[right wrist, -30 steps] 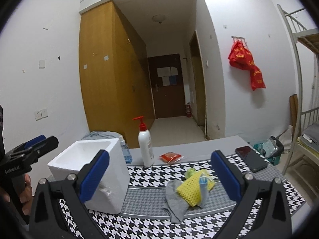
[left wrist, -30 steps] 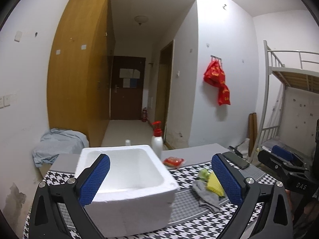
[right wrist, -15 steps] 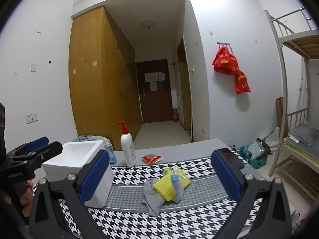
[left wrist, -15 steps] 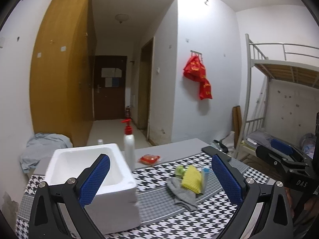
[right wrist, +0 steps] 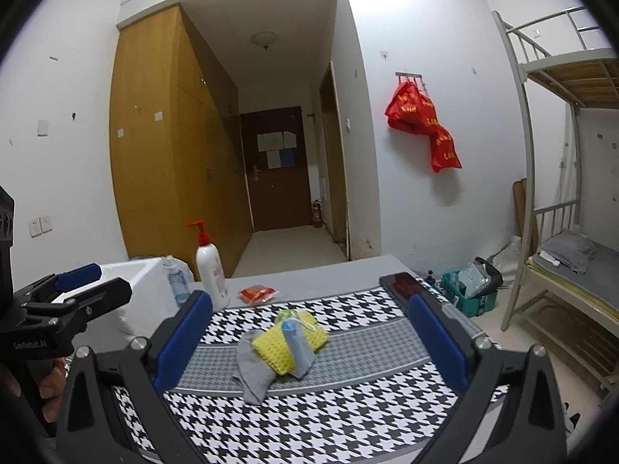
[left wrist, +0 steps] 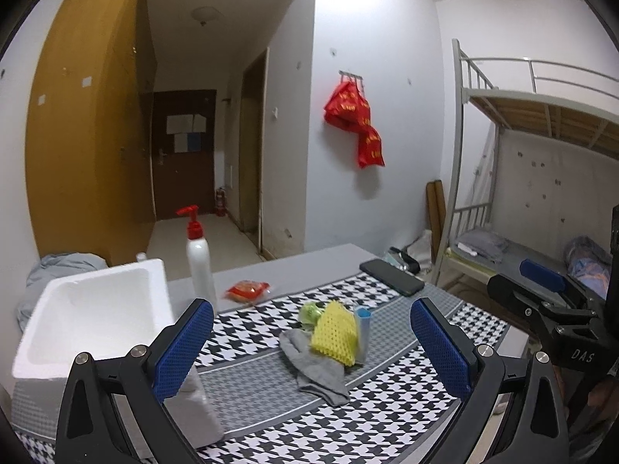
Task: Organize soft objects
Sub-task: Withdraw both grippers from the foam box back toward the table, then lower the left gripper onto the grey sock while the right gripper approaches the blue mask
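Both tools are spread wide and hold nothing: my left tool (left wrist: 309,342) and right tool (right wrist: 309,342) hover above the desk (right wrist: 348,417). The pile of soft objects (right wrist: 284,348) lies directly ahead between the right tool's fingers, its long axis running left-near to right-far. The foam box (left wrist: 93,317) stands left, nearer my left tool. Items beneath the yellow cloth (right wrist: 288,346) are hidden.

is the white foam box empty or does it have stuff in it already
Empty as far as shown: the foam box shows only bare white interior; the soft pile lies outside on the table.
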